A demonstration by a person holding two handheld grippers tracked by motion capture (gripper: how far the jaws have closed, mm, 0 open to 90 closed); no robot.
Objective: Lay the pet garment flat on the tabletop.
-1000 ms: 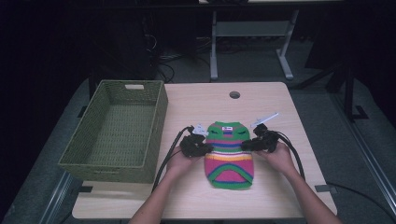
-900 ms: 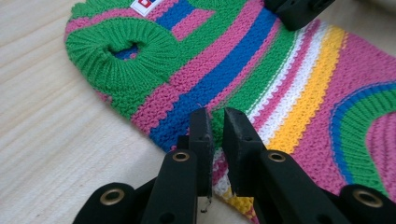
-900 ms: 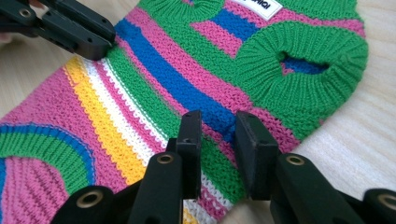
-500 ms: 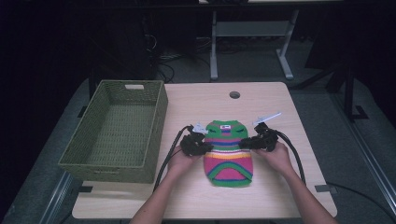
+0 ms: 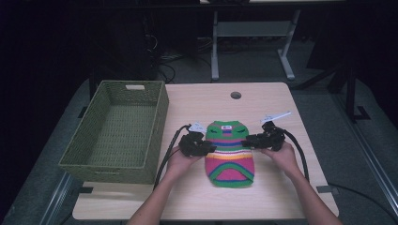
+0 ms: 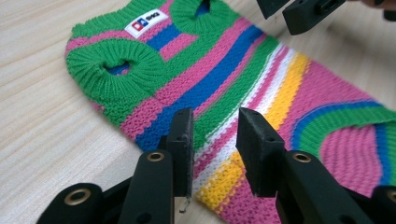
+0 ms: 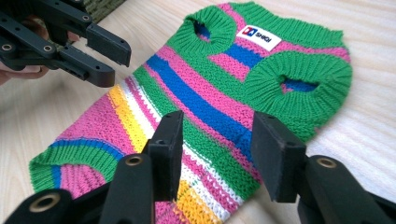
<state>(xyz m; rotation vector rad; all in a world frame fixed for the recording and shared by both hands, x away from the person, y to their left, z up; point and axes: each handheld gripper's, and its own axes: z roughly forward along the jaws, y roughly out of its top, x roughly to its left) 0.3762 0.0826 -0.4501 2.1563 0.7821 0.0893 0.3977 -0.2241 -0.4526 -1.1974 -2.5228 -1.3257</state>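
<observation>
Both tongs, left gripper (image 5: pixel 210 149) at nine o'clock and right gripper (image 5: pixel 248 140) at three, had just been opening off the sweater (image 5: pixel 230 152), so they should lift clear before regripping.

A light wooden table (image 5: pixel 263 98) stands in a dim room, lit from above while everything around it falls into near darkness. A round cable hole (image 5: pixel 235 95) sits near the table's far edge. Grey carpet (image 5: pixel 328 117) lies under and around the table. Beyond the table's far edge stands a pale metal frame (image 5: pixel 253 33) on splayed feet, with loose cables (image 5: pixel 169 61) left of it.
</observation>
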